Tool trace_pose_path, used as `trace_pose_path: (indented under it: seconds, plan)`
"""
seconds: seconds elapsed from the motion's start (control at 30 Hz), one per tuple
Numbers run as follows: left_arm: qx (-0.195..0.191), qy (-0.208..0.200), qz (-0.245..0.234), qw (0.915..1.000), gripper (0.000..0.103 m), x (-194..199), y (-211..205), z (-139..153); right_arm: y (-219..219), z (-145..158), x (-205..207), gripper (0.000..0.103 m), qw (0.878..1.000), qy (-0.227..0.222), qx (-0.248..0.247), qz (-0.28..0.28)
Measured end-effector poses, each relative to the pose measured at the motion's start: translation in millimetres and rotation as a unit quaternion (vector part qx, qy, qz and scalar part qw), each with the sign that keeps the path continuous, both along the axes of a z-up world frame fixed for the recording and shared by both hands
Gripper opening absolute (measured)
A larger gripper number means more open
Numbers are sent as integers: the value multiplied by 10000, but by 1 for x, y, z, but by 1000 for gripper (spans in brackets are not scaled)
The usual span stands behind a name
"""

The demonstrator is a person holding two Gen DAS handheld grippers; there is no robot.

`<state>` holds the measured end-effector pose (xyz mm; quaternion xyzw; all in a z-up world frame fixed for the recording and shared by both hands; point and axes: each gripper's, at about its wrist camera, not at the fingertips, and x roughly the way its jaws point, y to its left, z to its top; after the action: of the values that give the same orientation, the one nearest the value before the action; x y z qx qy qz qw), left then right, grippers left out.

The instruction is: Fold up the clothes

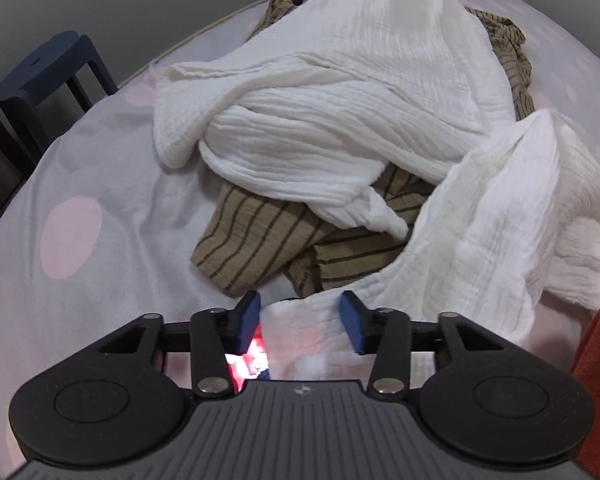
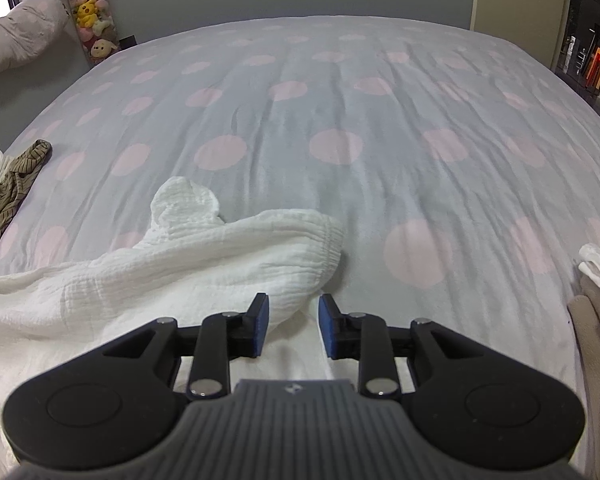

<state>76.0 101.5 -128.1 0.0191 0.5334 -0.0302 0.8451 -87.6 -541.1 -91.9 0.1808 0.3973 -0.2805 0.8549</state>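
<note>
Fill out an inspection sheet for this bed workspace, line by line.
Surface: bedspread, grey with pink dots, creased.
Job's things: white garment crumpled over striped tan garment; white fabric also lies under both grippers.
Clutter: beige and white cloth at bed's right edge.
Grippers: left gripper open, fabric between jaws; right gripper open over white fabric edge.
Cables: nothing seen.
Surroundings: blue stool, plush toys, pillow.

Dim, even indoor light, soft shadows, strong fisheye bending and dark vignetted corners, mild blur.
</note>
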Motion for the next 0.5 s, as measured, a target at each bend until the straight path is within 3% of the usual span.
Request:
trace_pose_path:
  seconds: [0.2,0.3,0.5]
  plan:
    - [227,-70,-41,9997,15,-1,-10,-1,1,-3,3,32,10000,-5,56,13]
    - [190,-85,-10,9998,8,-1,-11,-1,1,-7,5,33,10000,13,83,34]
    - [120,-298,112,9994,5,2,-9,18,-4,-8,8,33,9999,-55,21,90]
